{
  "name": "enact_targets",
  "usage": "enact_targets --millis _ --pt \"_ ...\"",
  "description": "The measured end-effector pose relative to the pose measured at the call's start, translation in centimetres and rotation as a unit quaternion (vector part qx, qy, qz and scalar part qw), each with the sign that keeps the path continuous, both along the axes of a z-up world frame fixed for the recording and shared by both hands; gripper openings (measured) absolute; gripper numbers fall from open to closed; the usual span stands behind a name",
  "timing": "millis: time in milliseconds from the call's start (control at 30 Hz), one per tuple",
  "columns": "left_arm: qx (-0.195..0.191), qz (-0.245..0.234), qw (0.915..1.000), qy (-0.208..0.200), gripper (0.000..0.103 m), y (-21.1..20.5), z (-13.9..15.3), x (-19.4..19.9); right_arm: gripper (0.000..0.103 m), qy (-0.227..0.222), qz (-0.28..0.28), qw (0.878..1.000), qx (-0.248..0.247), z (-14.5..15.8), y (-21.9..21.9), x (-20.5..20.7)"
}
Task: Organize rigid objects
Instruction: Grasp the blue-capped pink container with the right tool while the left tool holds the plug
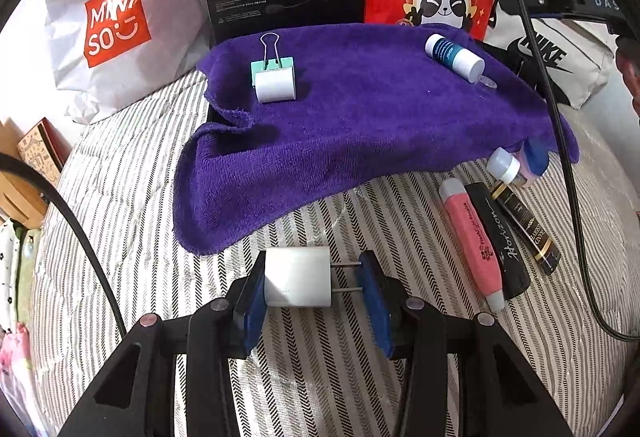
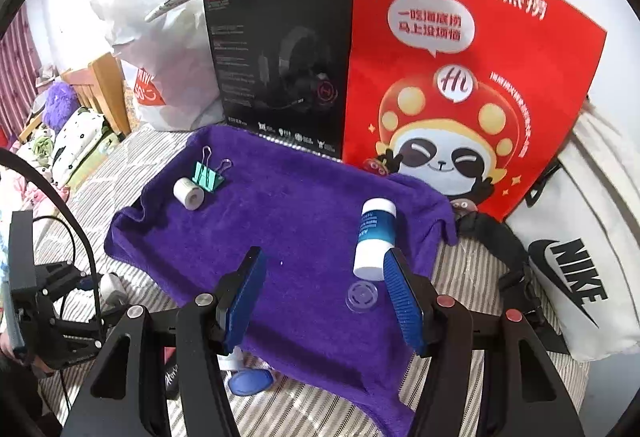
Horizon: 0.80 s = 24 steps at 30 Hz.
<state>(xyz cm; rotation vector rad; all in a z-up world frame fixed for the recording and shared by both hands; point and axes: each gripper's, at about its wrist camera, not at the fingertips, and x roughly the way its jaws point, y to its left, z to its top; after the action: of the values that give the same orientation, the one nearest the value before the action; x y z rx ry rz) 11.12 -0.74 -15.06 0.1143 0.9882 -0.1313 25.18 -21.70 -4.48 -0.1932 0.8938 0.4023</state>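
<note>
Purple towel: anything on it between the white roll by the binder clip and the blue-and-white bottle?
Nothing. Between the white roll and the blue-and-white bottle the purple towel is bare; the right wrist view shows the whole stretch, and the left wrist view agrees.

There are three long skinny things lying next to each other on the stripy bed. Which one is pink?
The pink one is the highlighter, farthest left of the three and nearest the purple towel's drooping edge. Beside it lie a black Horizon tube and a black-and-gold tube.
</note>
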Motion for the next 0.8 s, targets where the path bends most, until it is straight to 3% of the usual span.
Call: enact_targets --millis 200,300,433,533,600,800 --pt "-0.004 0.000 0.9999 0.014 0.042 0.0 0.1 0.6 0.061 -0.040 0.000 0.999 -0.010 2.7 1.5 -2.2" --pt "-0.006 0.001 0.9998 0.016 0.042 -0.1 0.1 0.6 0.061 -0.042 -0.004 0.999 0.012 2.6 1.3 -4.2" --pt "-0.006 0.002 0.9999 0.014 0.042 -0.1 0.1 0.7 0.059 -0.010 -0.037 0.999 0.030 0.0 0.5 -6.4" --pt "-0.005 0.002 0.9999 0.010 0.042 -0.1 0.1 0.5 0.045 0.001 -0.077 0.996 0.037 -2.0 -0.3 -8.1" --pt "-0.006 0.003 0.9999 0.008 0.042 0.0 0.1 0.4 0.042 0.000 -0.109 0.993 0.042 -3.0 -0.6 -9.0" --pt "-0.010 0.000 0.9999 0.001 0.042 0.2 0.1 0.2 0.042 0.041 -0.129 0.990 0.034 -5.6 0.4 -9.3"
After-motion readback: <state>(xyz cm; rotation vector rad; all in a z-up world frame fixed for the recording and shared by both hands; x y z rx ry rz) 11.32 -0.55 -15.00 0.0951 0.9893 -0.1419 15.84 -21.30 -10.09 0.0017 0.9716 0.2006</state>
